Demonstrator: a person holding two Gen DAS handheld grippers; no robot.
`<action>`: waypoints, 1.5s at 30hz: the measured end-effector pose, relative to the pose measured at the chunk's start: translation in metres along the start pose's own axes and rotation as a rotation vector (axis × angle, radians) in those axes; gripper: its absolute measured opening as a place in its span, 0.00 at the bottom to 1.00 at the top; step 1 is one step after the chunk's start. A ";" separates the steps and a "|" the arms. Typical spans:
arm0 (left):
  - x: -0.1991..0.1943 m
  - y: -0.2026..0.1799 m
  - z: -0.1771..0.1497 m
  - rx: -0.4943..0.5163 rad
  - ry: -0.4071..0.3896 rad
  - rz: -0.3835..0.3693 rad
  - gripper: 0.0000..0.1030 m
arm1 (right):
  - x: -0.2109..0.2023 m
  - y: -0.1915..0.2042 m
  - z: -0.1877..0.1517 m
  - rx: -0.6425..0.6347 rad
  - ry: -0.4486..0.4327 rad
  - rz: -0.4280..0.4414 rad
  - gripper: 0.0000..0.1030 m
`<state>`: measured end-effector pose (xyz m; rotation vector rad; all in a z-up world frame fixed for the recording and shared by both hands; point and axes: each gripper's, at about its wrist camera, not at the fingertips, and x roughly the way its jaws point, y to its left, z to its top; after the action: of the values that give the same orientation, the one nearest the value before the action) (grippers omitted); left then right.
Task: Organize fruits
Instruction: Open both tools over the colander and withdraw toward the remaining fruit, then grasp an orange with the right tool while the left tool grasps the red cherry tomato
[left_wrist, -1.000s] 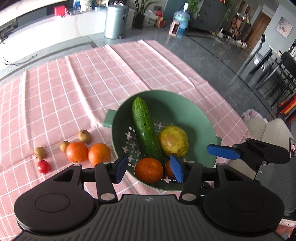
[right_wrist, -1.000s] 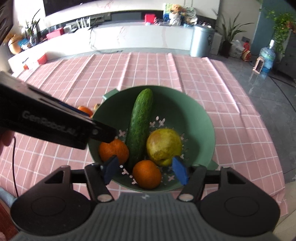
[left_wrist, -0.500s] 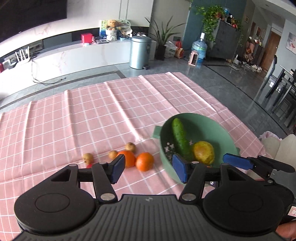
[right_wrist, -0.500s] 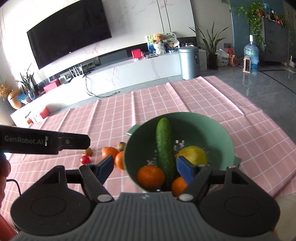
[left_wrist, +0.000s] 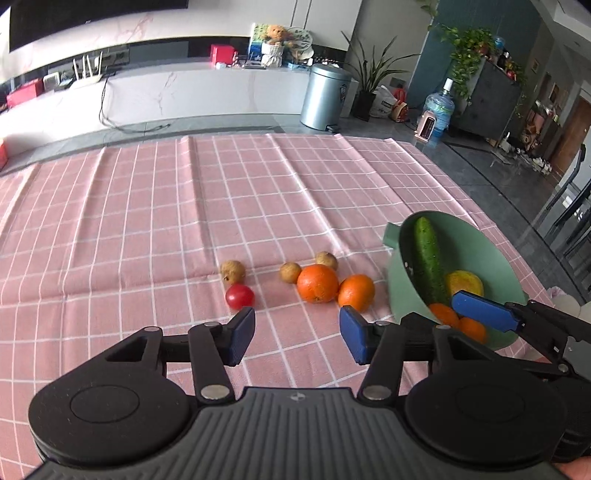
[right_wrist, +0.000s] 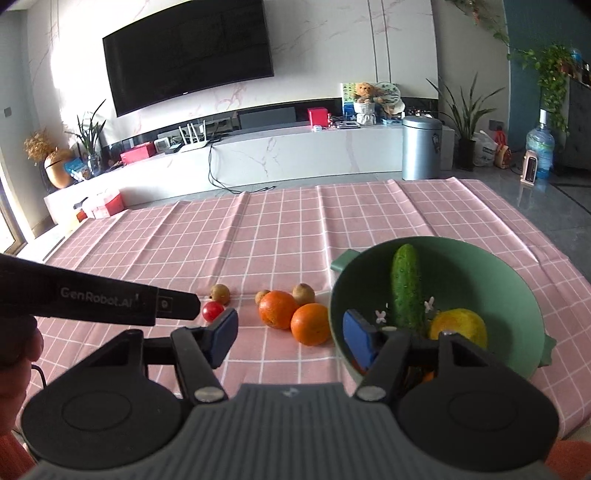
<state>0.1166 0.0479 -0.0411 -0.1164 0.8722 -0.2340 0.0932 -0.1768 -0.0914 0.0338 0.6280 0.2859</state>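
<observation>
We are between picks: our left gripper and right gripper both hang wide apart with nothing in them, above the near edge of the desk. The bowl on the right already has a cucumber, a pear and two oranges in it, but two oranges, a tomato and three little brown fruits lie loose just left of it. Next, we think, the left gripper should go down over a loose orange, close on it gently, and carry it to the bowl.

Right gripper gapes empty — two oranges beside green colander.
</observation>
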 end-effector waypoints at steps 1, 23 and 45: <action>0.002 0.003 0.000 -0.010 0.006 -0.003 0.58 | 0.003 0.004 0.000 -0.023 0.003 -0.004 0.53; 0.061 0.022 -0.010 0.077 0.031 0.079 0.49 | 0.094 0.067 -0.021 -0.628 0.154 -0.226 0.38; 0.093 0.031 -0.005 0.041 0.043 0.069 0.30 | 0.125 0.076 -0.043 -0.910 0.217 -0.334 0.45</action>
<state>0.1755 0.0547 -0.1195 -0.0437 0.9124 -0.1906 0.1454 -0.0716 -0.1895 -0.9782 0.6594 0.2307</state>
